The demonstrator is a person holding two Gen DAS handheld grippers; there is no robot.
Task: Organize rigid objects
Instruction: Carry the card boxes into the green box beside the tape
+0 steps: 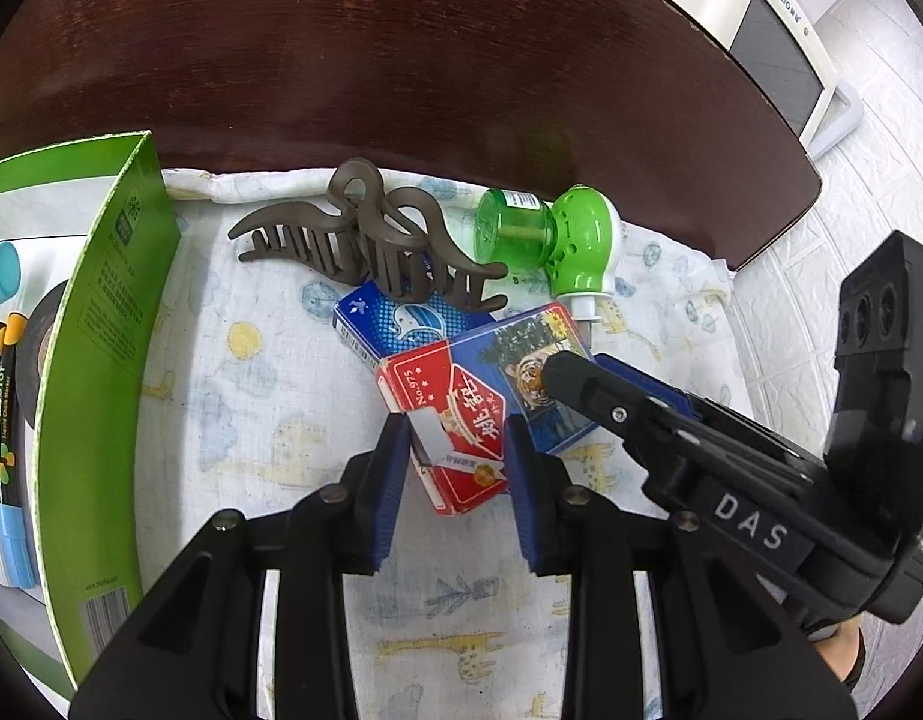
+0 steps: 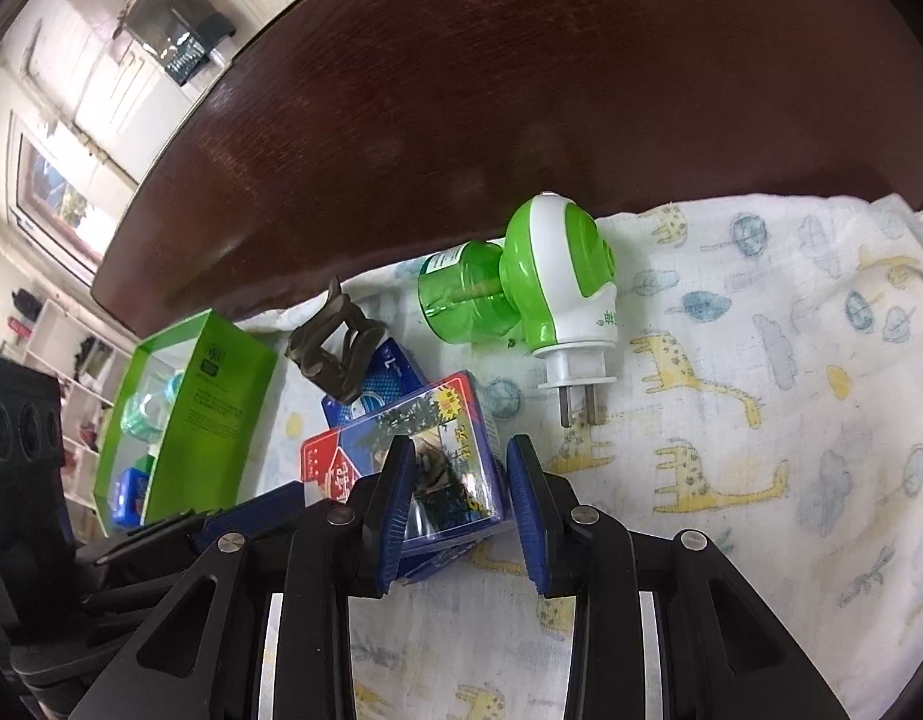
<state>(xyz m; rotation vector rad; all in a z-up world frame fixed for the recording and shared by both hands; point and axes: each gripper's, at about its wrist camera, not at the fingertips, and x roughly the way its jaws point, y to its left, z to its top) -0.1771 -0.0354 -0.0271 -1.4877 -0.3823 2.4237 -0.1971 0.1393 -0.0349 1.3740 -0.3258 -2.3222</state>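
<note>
Red and blue card decks sit stacked in the middle of a giraffe-print cloth spread over a dark wooden table. The top deck, red at one end with a tiger picture at the other, lies slantwise across a second blue deck. The left gripper has its 2 blue-padded jaws spread, 1 on each side of the deck's red end; I cannot tell whether the pads touch it. The right gripper comes in from the other side, jaws likewise spread around the tiger end, and contact there is also unclear. A brown hair claw rests partly on the lower blue deck. A green plug-in vaporizer lies on its side just beyond. An open green box stands at the left with markers inside.
</note>
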